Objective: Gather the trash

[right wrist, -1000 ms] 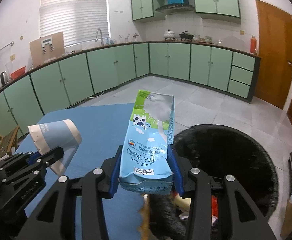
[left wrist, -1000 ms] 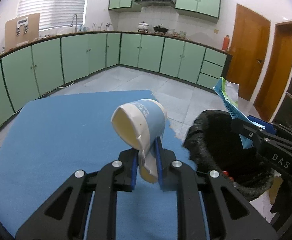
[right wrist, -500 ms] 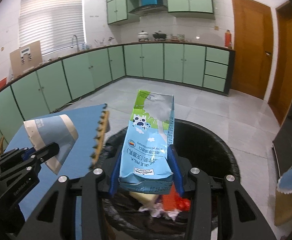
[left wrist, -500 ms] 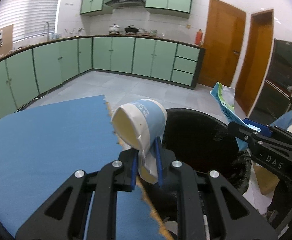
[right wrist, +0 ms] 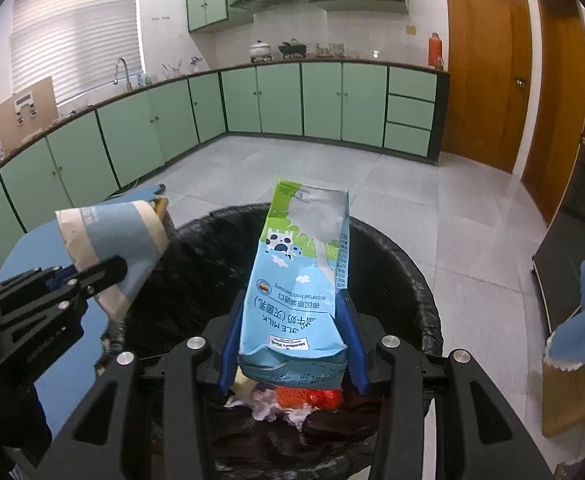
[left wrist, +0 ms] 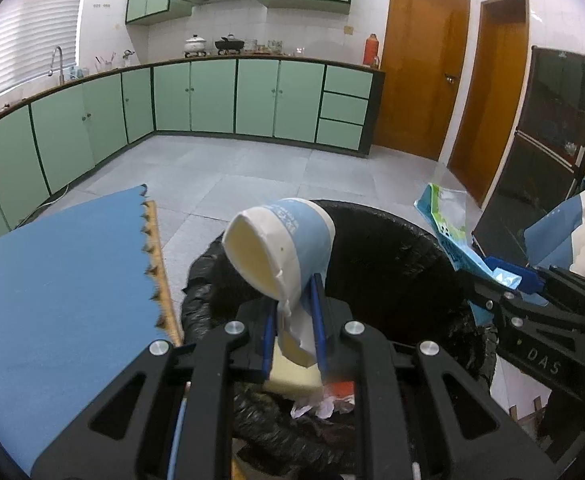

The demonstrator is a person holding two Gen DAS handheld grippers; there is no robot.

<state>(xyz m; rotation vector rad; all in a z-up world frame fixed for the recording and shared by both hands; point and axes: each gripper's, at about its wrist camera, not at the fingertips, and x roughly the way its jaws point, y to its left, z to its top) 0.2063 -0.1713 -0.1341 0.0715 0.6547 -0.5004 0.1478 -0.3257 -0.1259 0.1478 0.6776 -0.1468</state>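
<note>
In the left wrist view, the black left gripper (left wrist: 294,326) with blue pads sits at the bottom middle of the frame. Its two fingers are squeezed tight on the crushed side of a blue and white paper cup (left wrist: 278,246). The cup tilts, with its open mouth turned to the lower left. Behind and under the cup is a big round bin lined with a black plastic bag (left wrist: 396,256), so the cup hangs over the bin's left part. Down inside the bin lie a pale yellow block (left wrist: 294,378), some crumpled white paper (left wrist: 318,406) and a red wrapper (left wrist: 340,390). On the left of the frame is a blue table cloth with a zigzag edge (left wrist: 64,280). In the right wrist view, the black right gripper (right wrist: 292,346) is at the bottom middle. Its blue pads press on both sides of a tall, flattened light blue milk carton with a cow picture (right wrist: 298,284). The carton stands up from the fingers, with its torn silver top in the middle of the frame, and it hangs over the open bin. The left gripper with the cup shows at the left of this view, and the right gripper with the carton shows at the right of the left wrist view. Green kitchen cupboards (right wrist: 300,100) and brown wooden doors (right wrist: 488,68) fill the top of the frames.
</note>
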